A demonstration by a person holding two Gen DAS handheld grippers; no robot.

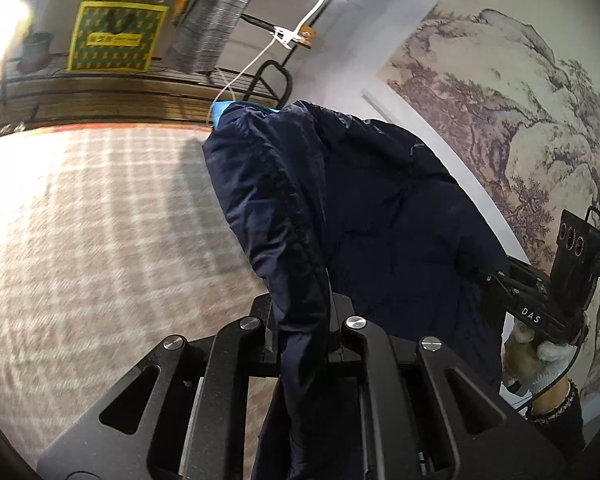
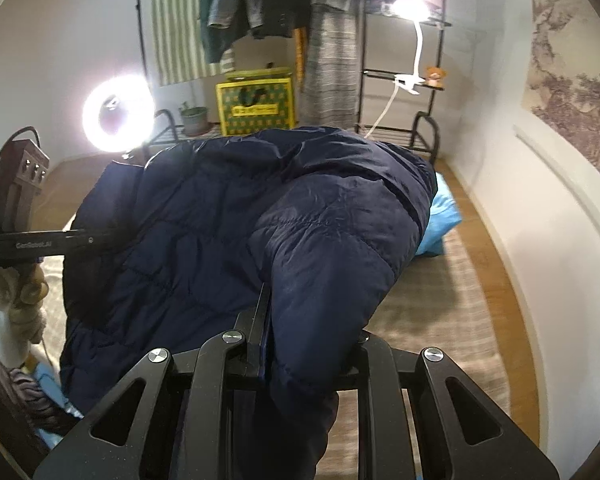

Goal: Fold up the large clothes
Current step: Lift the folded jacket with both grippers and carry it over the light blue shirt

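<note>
The navy quilted jacket [image 2: 228, 216] is hanging lifted above the pale checked rug [image 1: 80, 220], stretched between the two grippers, and everything else is placed here against that jacket. The left gripper [image 1: 300, 320] is tilting downward at the jacket's near edge, its jaws clenched on a bunched fold of the dark fabric, which is running down between the fingers and over the linkage below. In the right wrist view the same tool is showing at the jacket's left side, carried by a hand in a white knit glove [image 2: 8, 304] just beneath it. The right gripper [image 2: 268, 312] is also pitching downward, its jaws pinching a thick puffy fold of the jacket that is draping over the right finger and hiding it. Seen from the left wrist, that right tool is sitting at the jacket's right edge, gripped from below by a gloved hand [image 1: 540, 352] with a dark sleeve at the wrist. A light blue garment [image 2: 440, 220] is lying on the rug just behind the jacket's far right side. Beyond the jacket, a yellow patterned box [image 2: 256, 106] is standing on a black metal rack [image 2: 400, 76].
</note>
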